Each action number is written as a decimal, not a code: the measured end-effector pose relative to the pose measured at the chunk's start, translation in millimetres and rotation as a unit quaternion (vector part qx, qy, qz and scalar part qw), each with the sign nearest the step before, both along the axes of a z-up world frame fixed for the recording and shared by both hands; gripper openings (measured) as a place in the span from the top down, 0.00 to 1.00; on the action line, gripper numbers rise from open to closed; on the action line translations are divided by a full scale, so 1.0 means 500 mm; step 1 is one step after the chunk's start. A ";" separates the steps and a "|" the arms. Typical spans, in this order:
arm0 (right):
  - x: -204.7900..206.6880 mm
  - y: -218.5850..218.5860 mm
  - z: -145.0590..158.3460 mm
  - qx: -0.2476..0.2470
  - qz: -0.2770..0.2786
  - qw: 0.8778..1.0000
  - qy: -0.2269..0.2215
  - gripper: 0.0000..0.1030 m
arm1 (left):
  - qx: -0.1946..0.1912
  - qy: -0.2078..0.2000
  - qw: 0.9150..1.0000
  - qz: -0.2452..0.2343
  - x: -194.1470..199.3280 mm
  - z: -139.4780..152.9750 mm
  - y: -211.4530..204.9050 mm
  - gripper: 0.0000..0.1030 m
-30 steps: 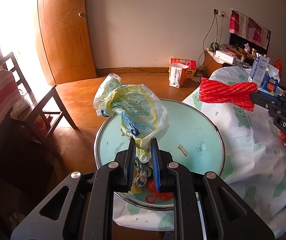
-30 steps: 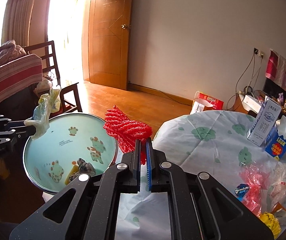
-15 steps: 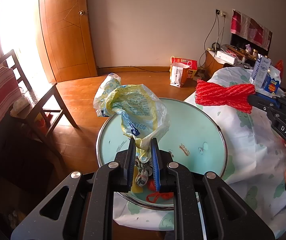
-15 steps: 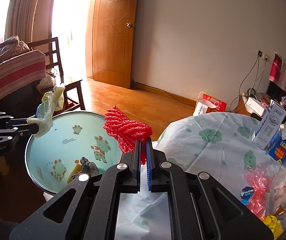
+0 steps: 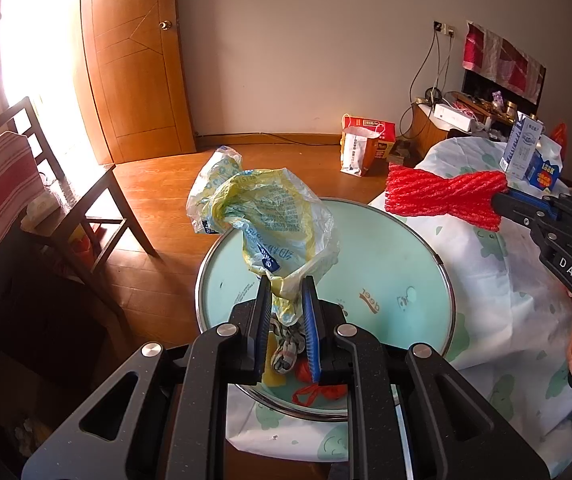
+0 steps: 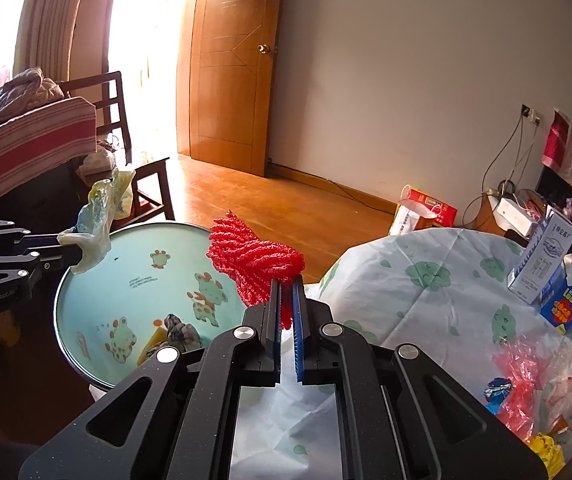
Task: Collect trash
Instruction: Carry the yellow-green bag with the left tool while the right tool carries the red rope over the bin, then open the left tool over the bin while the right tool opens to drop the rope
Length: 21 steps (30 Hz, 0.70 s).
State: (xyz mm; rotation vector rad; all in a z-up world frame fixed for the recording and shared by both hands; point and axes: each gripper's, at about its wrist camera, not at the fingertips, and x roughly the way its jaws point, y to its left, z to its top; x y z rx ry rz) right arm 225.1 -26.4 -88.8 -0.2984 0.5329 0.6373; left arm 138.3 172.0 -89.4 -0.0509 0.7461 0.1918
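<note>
Red foam netting (image 6: 254, 268), ribbed, bunched: clamped in right gripper (image 6: 286, 300), jaws pressed together on one end; long axis roughly level, reaching toward pale-green basin (image 5: 385, 248), free end just at its rim, not yet over the middle. Crumpled yellow-and-white plastic bag (image 5: 274, 224): pinched by its neck in left gripper (image 5: 286, 304), jaws close together on it, held directly above the basin — nearer arm for a drop. Already in basin: small wrappers, red scrap, partly hidden behind left gripper. Remaining on clothed table (image 6: 425, 280): pink and yellow wrappers (image 6: 517, 384), cut off at frame edge; cartons (image 6: 545, 264) behind. Basin support not visible.
</note>
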 end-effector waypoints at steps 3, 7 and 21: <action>-0.002 0.003 0.000 -0.001 0.001 1.000 0.000 0.94 | -0.001 0.000 1.000 0.000 0.000 0.000 0.001 0.85; -0.002 0.002 -0.003 -0.001 0.002 1.000 0.001 0.94 | -0.001 0.000 1.000 0.000 0.001 0.001 0.002 0.85; -0.006 0.007 -0.005 -0.001 0.006 1.000 0.001 0.94 | -0.001 0.001 1.000 0.000 0.000 0.000 0.004 0.85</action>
